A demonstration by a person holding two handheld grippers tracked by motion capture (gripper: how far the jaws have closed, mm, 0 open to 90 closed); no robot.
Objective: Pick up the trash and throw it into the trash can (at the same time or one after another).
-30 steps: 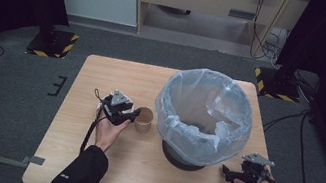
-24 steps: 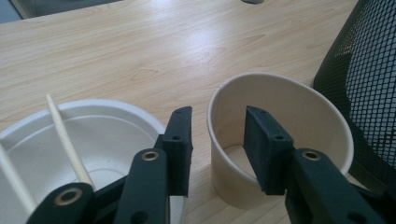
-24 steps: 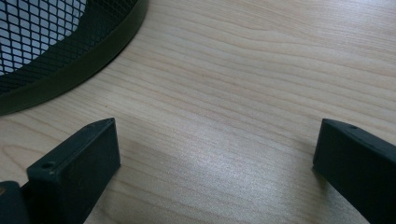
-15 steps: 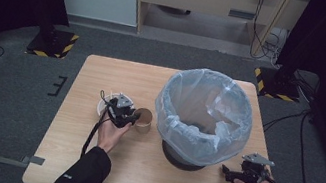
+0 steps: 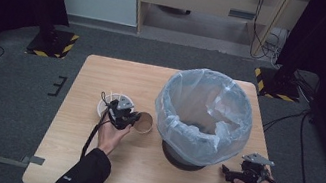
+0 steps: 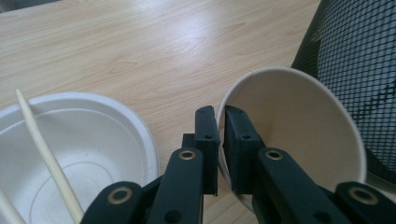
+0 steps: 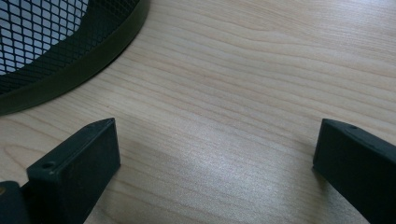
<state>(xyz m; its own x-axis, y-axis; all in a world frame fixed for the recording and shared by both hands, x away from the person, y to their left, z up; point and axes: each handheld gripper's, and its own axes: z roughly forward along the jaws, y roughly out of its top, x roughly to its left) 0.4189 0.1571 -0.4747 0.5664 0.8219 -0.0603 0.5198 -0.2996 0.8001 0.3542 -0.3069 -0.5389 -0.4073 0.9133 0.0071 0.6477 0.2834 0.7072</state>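
Observation:
A brown paper cup (image 5: 144, 123) lies tilted beside the bin, its open mouth (image 6: 299, 126) facing the left gripper view. My left gripper (image 5: 134, 118) (image 6: 220, 114) is shut on the cup's rim, one jaw inside and one outside. Just left of it sits a white paper bowl (image 5: 103, 105) (image 6: 107, 140) with a pale chopstick (image 6: 42, 149) resting in it. My right gripper (image 5: 225, 170) (image 7: 215, 135) rests low over bare wood at the table's near right, open, with nothing between its jaws.
A black mesh waste bin (image 5: 203, 114) lined with a clear plastic bag stands right of centre; its mesh wall (image 6: 364, 70) is close to the cup and its base rim (image 7: 70, 70) close to the right gripper. Bare wooden table (image 5: 118, 73) lies behind.
My left gripper has shifted slightly right with the cup, uncovering the white bowl's left rim. The right hand has not moved.

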